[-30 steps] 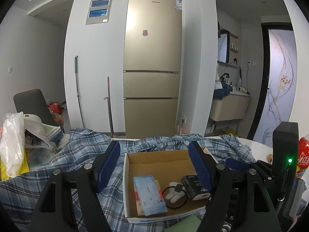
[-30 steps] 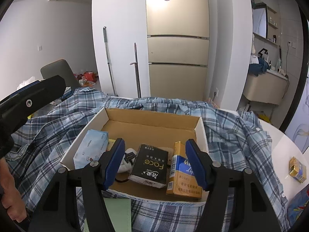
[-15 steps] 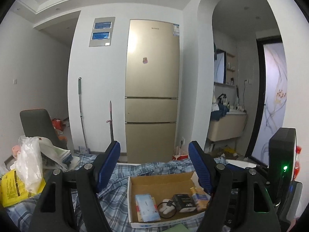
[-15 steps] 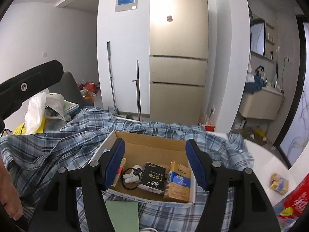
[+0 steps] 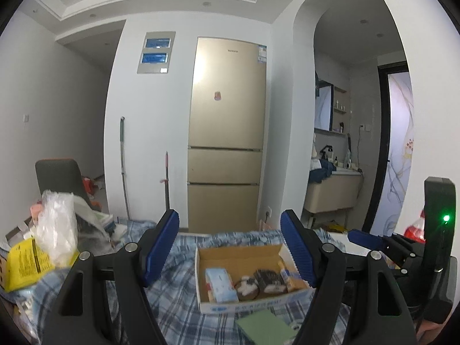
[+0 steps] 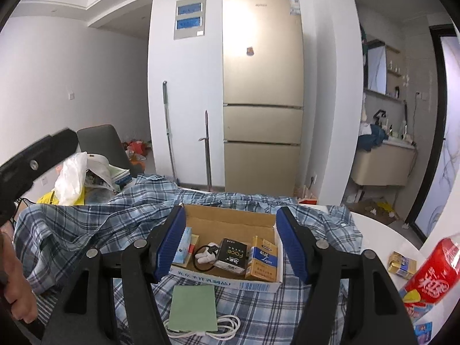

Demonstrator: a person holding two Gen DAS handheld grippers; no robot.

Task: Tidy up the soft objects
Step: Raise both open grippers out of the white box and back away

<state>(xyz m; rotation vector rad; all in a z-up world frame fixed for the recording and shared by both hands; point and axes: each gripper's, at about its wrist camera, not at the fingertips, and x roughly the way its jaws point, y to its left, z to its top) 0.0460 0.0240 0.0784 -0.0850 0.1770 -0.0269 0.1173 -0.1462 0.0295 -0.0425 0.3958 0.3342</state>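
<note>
A blue plaid shirt [image 6: 95,224] lies spread over the table, also in the left wrist view [image 5: 175,296]. On it stands an open cardboard box [image 6: 230,218] [image 5: 238,253] holding a tissue pack [image 5: 220,284], a black box [image 6: 231,254], a yellow pack [image 6: 261,260] and a small white item with a black ring. My left gripper [image 5: 230,247] is open and empty, held back from the box. My right gripper [image 6: 230,240] is open and empty, raised in front of the box.
A green card [image 6: 194,307] and white cable [image 6: 227,329] lie on the shirt before the box. A red bag [image 6: 428,273] and a small gold box [image 6: 402,264] sit at right. Plastic bags and books [image 6: 83,178] pile at left. A fridge [image 6: 263,95] stands behind.
Both grippers have pulled back and up from the box, which now looks smaller and farther. Both stay open and empty.
</note>
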